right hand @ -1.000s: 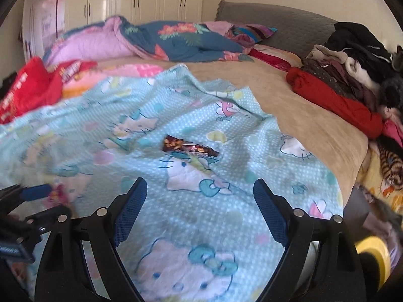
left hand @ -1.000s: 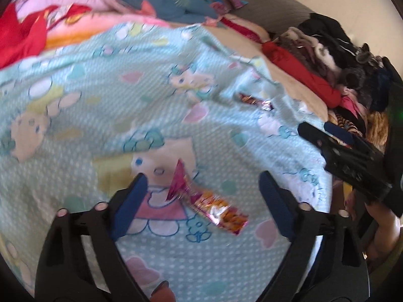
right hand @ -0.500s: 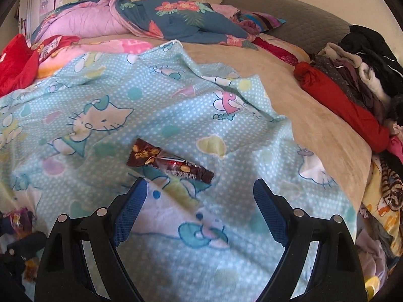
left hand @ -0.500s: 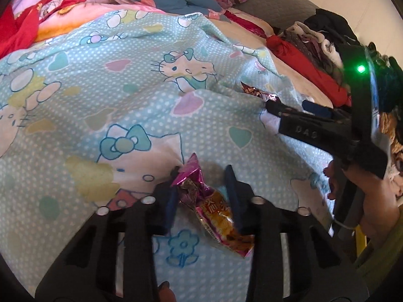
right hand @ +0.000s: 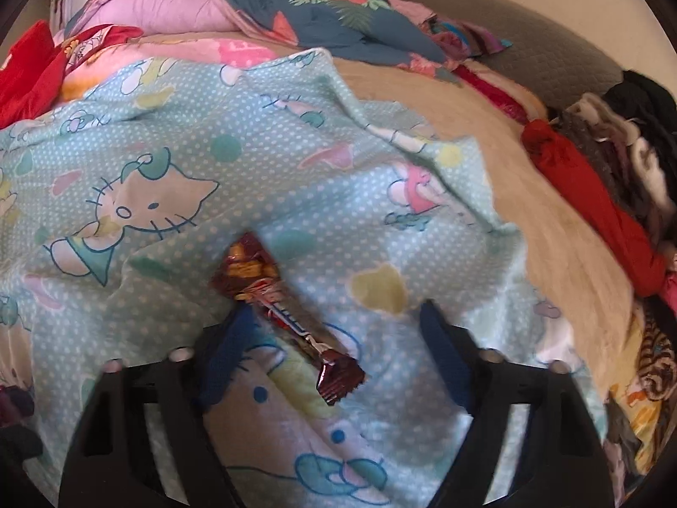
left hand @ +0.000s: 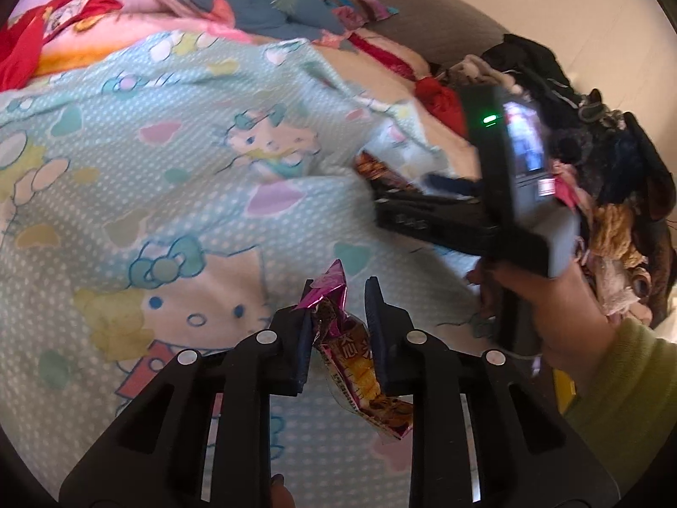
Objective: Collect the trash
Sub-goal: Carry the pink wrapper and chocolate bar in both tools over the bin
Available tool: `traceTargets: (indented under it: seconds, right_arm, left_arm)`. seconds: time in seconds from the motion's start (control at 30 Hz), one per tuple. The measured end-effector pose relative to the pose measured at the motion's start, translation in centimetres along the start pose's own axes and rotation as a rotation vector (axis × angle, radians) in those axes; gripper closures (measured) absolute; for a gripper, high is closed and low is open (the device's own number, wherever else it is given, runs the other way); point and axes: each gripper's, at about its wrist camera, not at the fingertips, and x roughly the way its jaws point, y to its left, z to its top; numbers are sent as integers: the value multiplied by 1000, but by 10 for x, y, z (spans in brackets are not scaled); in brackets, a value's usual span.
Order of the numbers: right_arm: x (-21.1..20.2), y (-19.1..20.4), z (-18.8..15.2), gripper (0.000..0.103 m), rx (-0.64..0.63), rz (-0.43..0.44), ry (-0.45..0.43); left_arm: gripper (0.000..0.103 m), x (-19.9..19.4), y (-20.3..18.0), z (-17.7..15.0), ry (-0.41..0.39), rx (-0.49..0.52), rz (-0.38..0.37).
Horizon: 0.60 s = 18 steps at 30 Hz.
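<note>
Left gripper point(left hand: 338, 292): jaws closing, with the crinkled magenta-and-yellow foil snack wrapper point(left hand: 353, 353) standing between them; the pad at 9 o'clock lies against the wrapper's twisted pink end, the pad at 3 o'clock touches its other side, so the wrapper is pinched at its upper part while its yellow printed tail hangs free toward 5 o'clock over the bed. Right gripper point(right hand: 334, 321): jaws closing but apart, blue pads clear of the dark-red glossy chocolate-bar wrapper point(right hand: 275, 309), which lies flat on the light-blue polka-dot cartoon-cat blanket point(right hand: 177, 161), its length running from 11 o'clock to 5 o'clock; its near end sits between the two pads and the left pad is just beside it, contact not confirmed owing to motion blur. In the left wrist view the same right gripper point(left hand: 406, 194) appears at 3 o'clock, carried by a hand point(left hand: 546, 317) in a green sleeve point(left hand: 626, 393), its tips by the chocolate-bar wrapper point(left hand: 372, 167). The blanket covers a tan bed sheet point(right hand: 541, 228). A heap of mixed clothing, including a red garment point(right hand: 592, 211), lies along the bed edge at 3 o'clock. Pink and blue floral bedding point(right hand: 296, 8) is bunched at 12 o'clock.
</note>
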Motion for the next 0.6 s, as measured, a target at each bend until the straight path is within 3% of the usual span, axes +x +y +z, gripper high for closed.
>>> traceTargets:
  seconds: [0.17,0.4,0.6]
  right_arm:
    - [-12,-3,-4,84,45,42,-26]
    - [-56,-30,-29,84,279,155,-127]
    - [-104,-46,-60,84,359,176,-192]
  left_arm:
    - [86,-8,-10,6,-27,12,-28]
    - [86,-11,-21,5,-27,32,-43]
    - [86,-19,-40,8,-41,77,-59]
